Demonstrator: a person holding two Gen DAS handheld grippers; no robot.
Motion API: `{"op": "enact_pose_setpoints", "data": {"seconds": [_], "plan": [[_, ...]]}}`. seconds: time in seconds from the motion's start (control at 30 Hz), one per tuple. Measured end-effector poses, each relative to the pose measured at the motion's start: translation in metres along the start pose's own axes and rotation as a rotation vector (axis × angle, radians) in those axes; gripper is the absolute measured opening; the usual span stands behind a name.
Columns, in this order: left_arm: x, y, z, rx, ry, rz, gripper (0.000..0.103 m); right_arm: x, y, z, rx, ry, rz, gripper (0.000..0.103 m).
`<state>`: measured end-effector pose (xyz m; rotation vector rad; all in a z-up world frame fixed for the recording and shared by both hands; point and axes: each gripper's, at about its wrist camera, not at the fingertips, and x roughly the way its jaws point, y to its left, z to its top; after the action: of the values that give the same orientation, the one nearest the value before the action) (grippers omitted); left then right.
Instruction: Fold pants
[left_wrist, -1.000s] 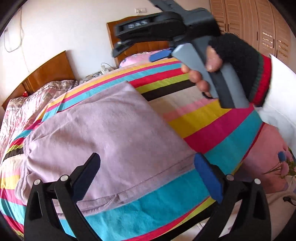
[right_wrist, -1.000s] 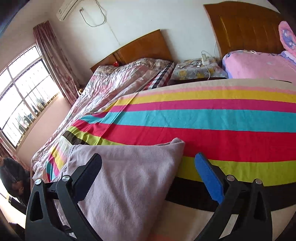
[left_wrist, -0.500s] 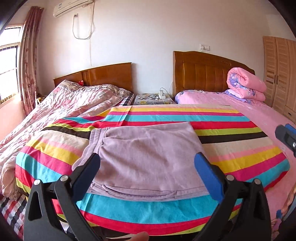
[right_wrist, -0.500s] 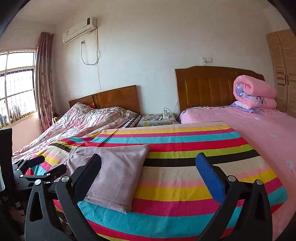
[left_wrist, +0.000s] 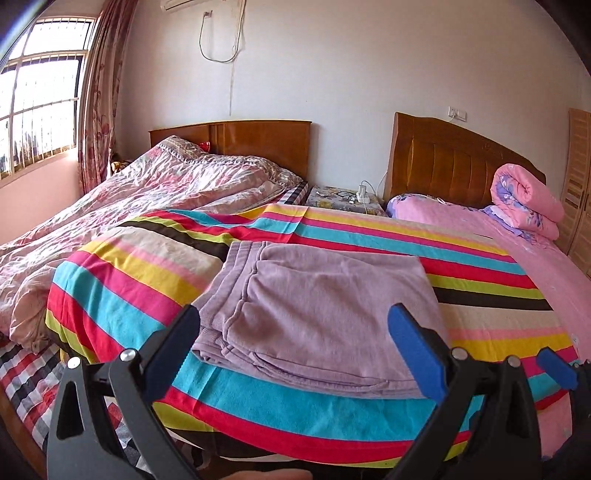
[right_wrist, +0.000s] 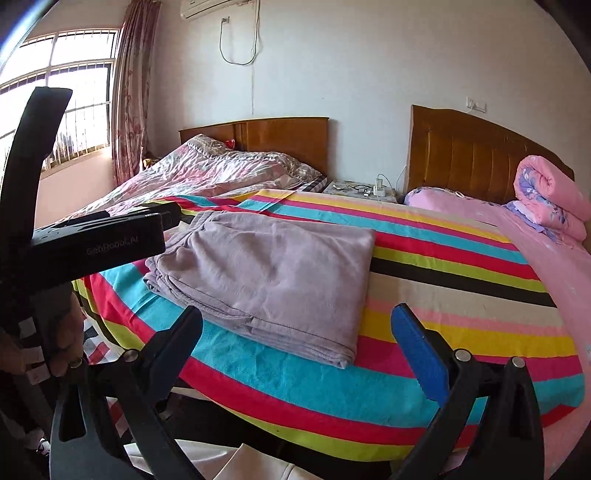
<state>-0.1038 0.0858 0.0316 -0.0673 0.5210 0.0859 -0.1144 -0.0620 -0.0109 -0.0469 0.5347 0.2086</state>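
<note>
Both grippers wide open, holding nothing, both off the cloth. Left gripper (left_wrist: 299, 347) sits at the near bed edge; pants (left_wrist: 317, 314) show between its fingers, fingertips short of the fabric. Right gripper (right_wrist: 303, 339) same pose, offset right: pants (right_wrist: 269, 273) lie at its 11 o'clock. Pants are folded into a flat lilac rectangle with stacked layered edges at the near-left corner, lying on the striped blanket (left_wrist: 122, 280), near its front-left part. In the right view the left gripper body (right_wrist: 96, 243) is at 9 o'clock, with the person's hand (right_wrist: 62, 343) below it. Rolled pink quilt (left_wrist: 524, 199) at 2 o'clock by the headboard (left_wrist: 443, 162). Nightstand (left_wrist: 343, 195) at 12 o'clock between the two beds.
</note>
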Motion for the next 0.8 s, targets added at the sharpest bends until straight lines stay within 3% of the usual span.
{"op": "enact_pose_setpoints", "data": {"seconds": [0.37, 0.8], "plan": [[0.004, -0.012, -0.013, 0.033, 0.049, 0.0, 0.102, 0.014, -0.025, -0.001, 0.081, 0.036, -0.122, 0.099], [0.004, -0.015, -0.016, 0.056, 0.06, -0.009, 0.102, 0.014, -0.025, 0.0, 0.068, 0.029, -0.119, 0.099]]}}
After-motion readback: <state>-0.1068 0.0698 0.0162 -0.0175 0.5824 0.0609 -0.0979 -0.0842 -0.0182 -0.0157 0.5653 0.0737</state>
